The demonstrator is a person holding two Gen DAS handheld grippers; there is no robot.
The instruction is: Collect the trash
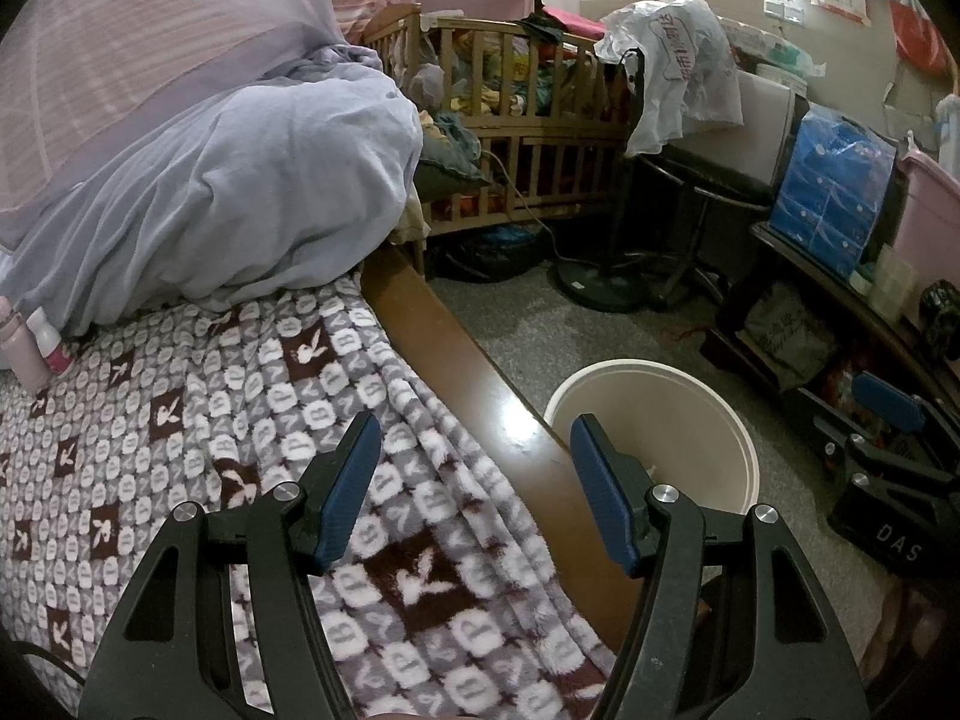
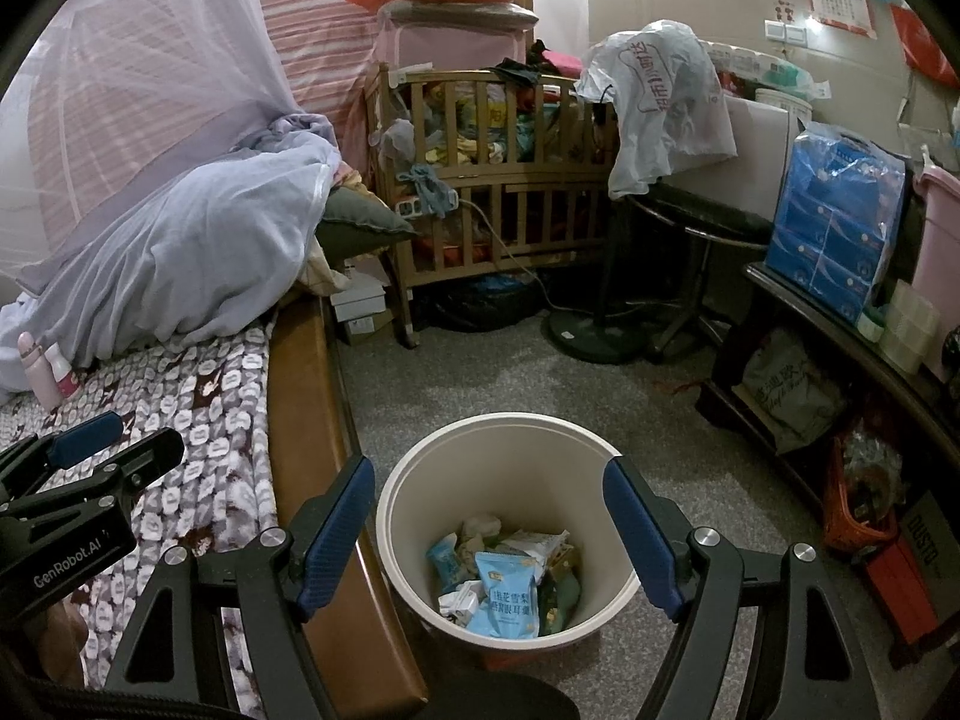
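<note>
A cream round trash bin (image 2: 420, 462) stands on the floor beside the bed and holds several snack wrappers, among them a blue packet (image 2: 505, 597). My right gripper (image 2: 489, 525) is open and empty, right above the bin's mouth. My left gripper (image 1: 474, 480) is open and empty, over the patterned blanket (image 1: 180, 420) and the wooden bed rail (image 1: 456, 354); the bin's rim (image 1: 708, 384) shows to its right. The left gripper also shows at the left in the right wrist view (image 2: 102, 450), and the right gripper's blue pad shows at the right in the left wrist view (image 1: 888, 402).
A pink bottle (image 1: 21, 354) and a small white bottle (image 1: 51, 348) lie on the bed by the lilac bedding (image 1: 240, 192). A wooden crib (image 2: 498, 180), a fan base (image 2: 594, 330), a stool (image 2: 696, 222) and a dark shelf with tissue packs (image 2: 834, 222) ring the grey floor.
</note>
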